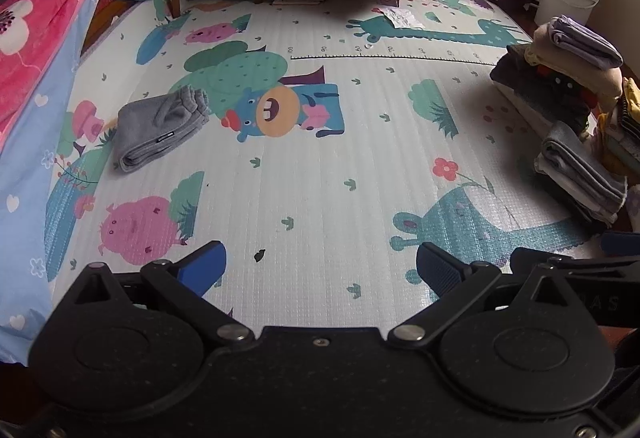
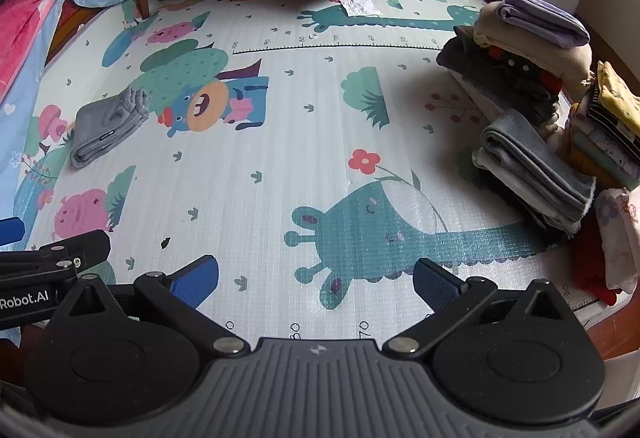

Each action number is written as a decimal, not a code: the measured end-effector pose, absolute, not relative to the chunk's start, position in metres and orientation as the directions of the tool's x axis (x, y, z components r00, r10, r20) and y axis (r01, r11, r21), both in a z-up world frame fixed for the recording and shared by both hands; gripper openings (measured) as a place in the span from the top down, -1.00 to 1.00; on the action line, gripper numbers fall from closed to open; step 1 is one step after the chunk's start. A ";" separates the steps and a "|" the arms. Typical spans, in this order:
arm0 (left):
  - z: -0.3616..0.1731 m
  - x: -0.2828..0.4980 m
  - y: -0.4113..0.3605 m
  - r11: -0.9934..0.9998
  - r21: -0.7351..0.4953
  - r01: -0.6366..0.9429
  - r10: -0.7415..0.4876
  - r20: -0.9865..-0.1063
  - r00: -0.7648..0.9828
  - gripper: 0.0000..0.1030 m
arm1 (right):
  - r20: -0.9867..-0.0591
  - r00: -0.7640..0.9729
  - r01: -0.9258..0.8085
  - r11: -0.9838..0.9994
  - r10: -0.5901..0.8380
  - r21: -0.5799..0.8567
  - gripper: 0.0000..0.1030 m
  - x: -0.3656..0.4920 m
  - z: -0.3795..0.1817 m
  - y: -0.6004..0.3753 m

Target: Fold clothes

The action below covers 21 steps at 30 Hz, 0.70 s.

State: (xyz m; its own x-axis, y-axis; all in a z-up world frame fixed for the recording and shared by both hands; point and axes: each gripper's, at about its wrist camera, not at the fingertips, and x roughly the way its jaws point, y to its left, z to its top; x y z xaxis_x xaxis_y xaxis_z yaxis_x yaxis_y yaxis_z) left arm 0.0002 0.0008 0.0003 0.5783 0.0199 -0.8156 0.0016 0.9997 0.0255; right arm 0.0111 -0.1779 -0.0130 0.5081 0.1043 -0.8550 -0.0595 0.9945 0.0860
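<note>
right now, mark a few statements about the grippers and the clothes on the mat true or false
1. The left gripper holds the folded grey garment. False: it is open and empty, and the garment lies apart on the play mat.
2. The right gripper is open. True.
3. Stacks of folded clothes sit at the mat's right side. True.
4. The grey garment is spread out flat. False: it is folded into a bundle.
</note>
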 end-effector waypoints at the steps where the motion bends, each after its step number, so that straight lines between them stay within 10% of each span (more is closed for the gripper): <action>1: 0.001 0.000 0.002 1.000 0.021 0.000 0.017 -0.817 0.576 -0.99 | -0.854 0.510 -0.061 0.995 0.103 0.084 -1.00 0.011 -0.013 -0.179; 21: -0.002 0.001 0.004 1.000 0.016 -0.013 0.021 -0.826 0.563 -0.99 | -0.862 0.502 -0.066 0.997 0.070 0.043 -1.00 0.010 -0.016 -0.171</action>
State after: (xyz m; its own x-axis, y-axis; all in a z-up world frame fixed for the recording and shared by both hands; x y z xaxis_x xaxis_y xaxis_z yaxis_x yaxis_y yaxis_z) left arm 0.0011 0.0042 -0.0024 0.5627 0.0207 -0.8264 -0.0125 0.9998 0.0165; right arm 0.0102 -0.1711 -0.0160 0.5023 0.0699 -0.8619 -0.0657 0.9969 0.0425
